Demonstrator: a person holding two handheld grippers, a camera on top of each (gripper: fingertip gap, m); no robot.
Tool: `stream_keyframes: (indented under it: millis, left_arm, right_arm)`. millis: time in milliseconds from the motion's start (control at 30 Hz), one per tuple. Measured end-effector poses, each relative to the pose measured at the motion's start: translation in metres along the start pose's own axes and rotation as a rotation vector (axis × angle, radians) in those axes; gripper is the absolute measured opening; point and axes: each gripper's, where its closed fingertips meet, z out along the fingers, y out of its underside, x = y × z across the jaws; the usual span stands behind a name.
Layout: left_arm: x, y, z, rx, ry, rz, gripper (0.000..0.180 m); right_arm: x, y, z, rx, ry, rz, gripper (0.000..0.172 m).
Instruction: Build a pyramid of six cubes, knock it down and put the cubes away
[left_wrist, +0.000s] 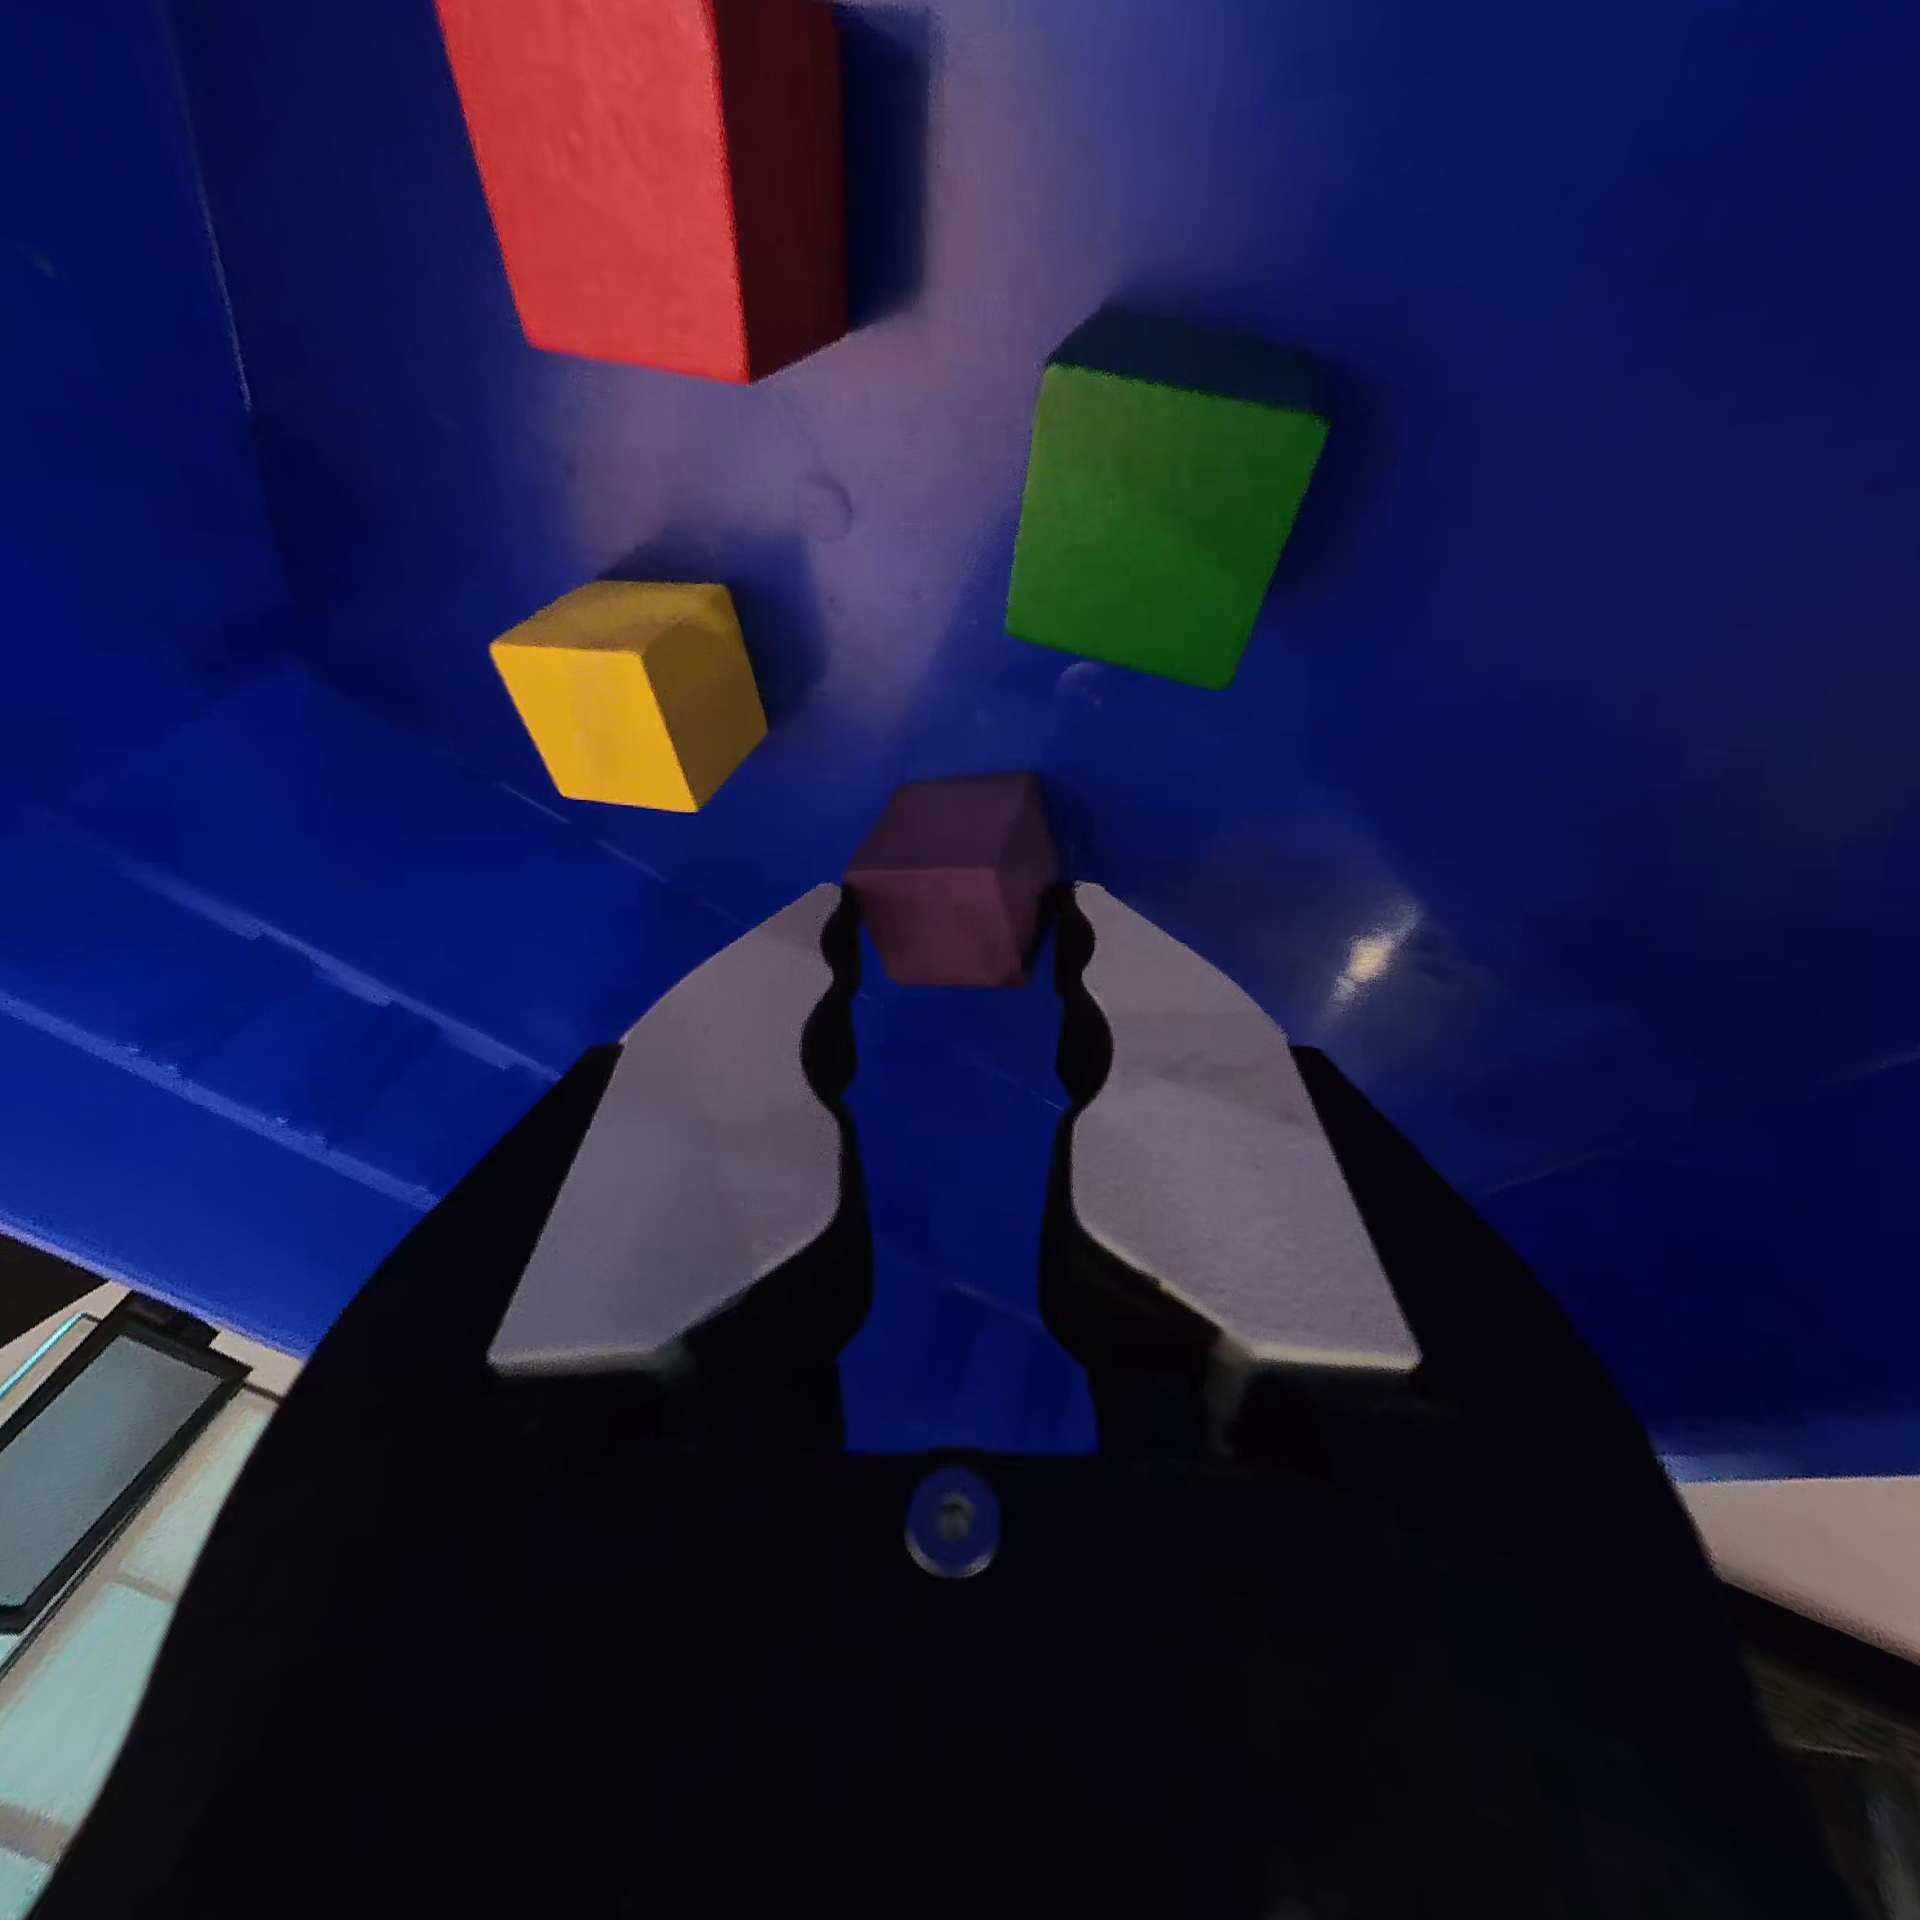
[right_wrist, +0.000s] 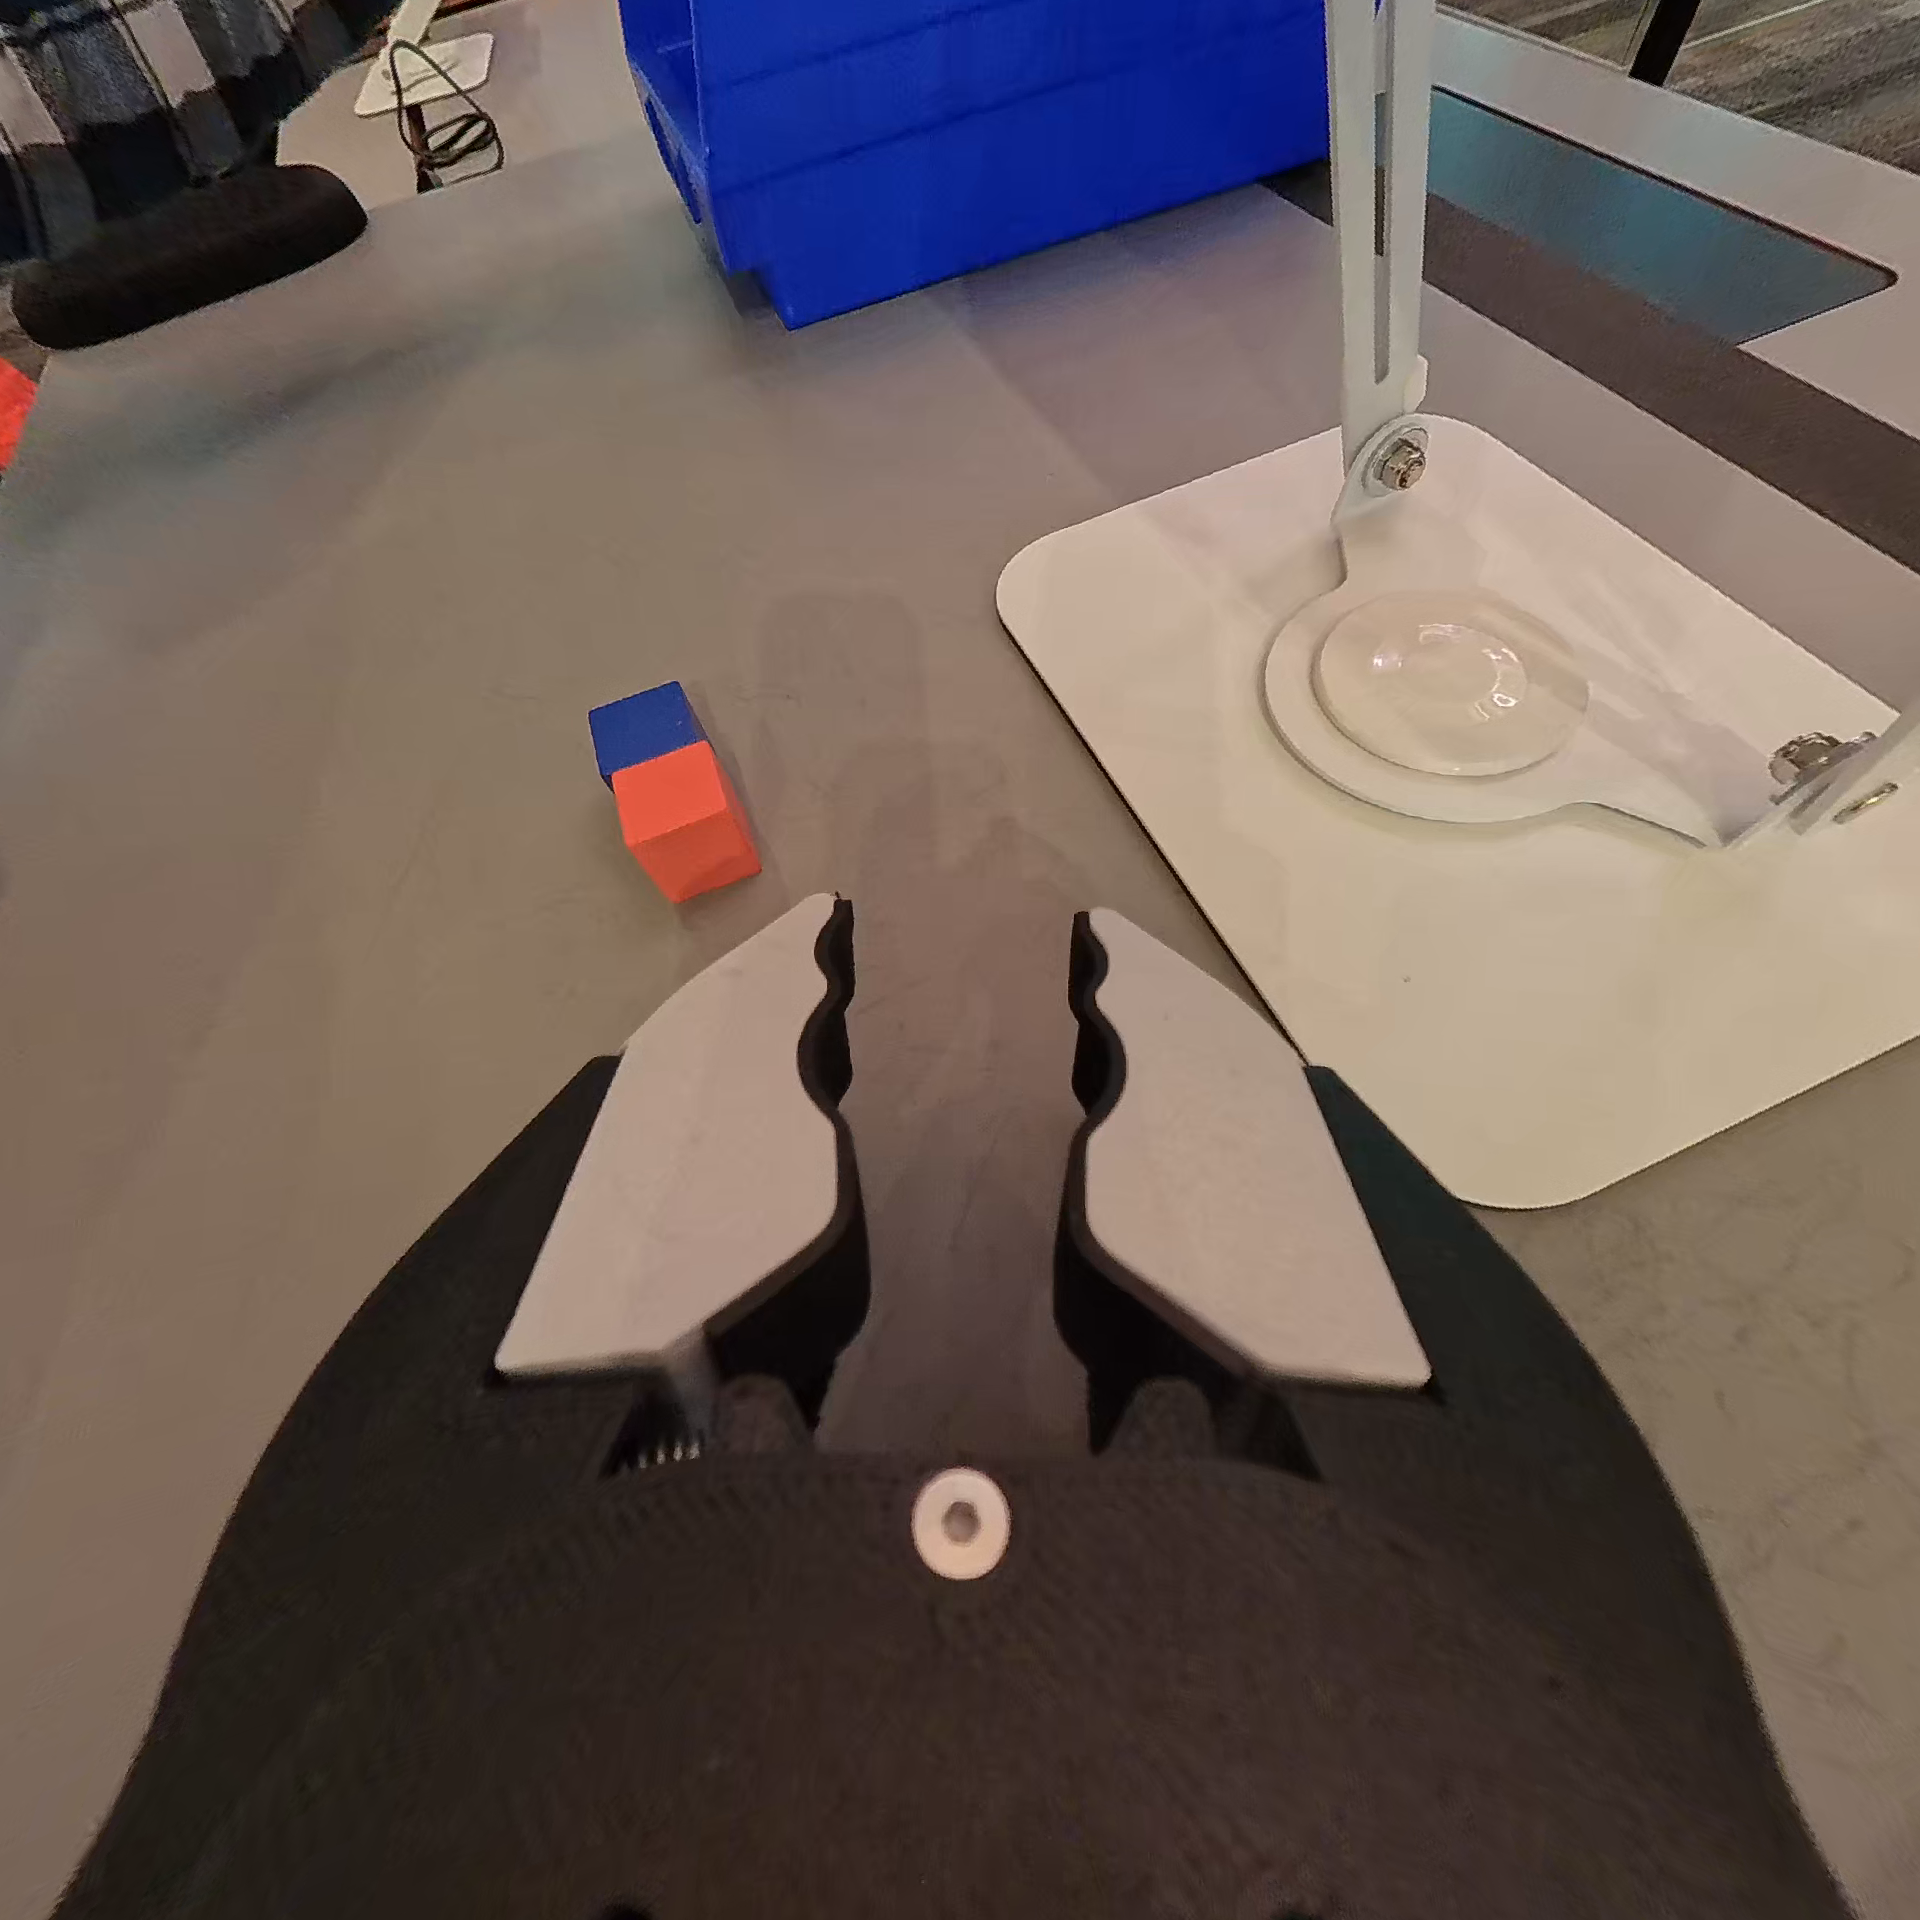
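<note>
In the left wrist view my left gripper (left_wrist: 951, 906) reaches into the blue bin (left_wrist: 1558, 727). Its fingertips are closed on a purple cube (left_wrist: 951, 914), with a pad against each side. A yellow cube (left_wrist: 623, 696), a green cube (left_wrist: 1153, 520) and a red cube (left_wrist: 634, 177) lie loose on the bin floor beyond it. In the right wrist view my right gripper (right_wrist: 961, 914) is open and empty above the grey table (right_wrist: 312, 727). A blue cube (right_wrist: 644, 722) and an orange cube (right_wrist: 681, 821) sit touching each other just ahead and to its left.
A white stand base (right_wrist: 1455, 987) with an upright arm (right_wrist: 1377, 260) lies to the right of my right gripper. The blue bin also shows in the right wrist view (right_wrist: 987, 156) at the far side of the table. A black padded object (right_wrist: 187, 260) sits at the far left. About 50 cm separates my left fingertips from my right.
</note>
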Motion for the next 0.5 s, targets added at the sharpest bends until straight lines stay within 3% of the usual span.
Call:
stream_keyframes:
  millis: [133,267,367,500]
  left_arm:
    - [-0.002,0.007,-0.009,0.015,-0.043,-0.031,0.032]
    - [0.021,0.017,-0.056,0.137,-0.078,-0.063,0.031]
    - [0.062,0.020,-0.102,0.246,-0.109,-0.037,0.031]
    - [0.142,-0.008,-0.151,0.434,-0.099,0.049,0.030]
  right_arm:
    - [0.000,0.000,0.000,0.000,-0.001,-0.002,0.040]
    - [-0.001,0.000,0.000,-0.002,-0.002,-0.003,0.040]
    - [-0.001,0.001,0.001,-0.007,-0.001,-0.009,0.040]
    - [-0.002,0.003,0.002,-0.022,0.002,-0.022,0.039]
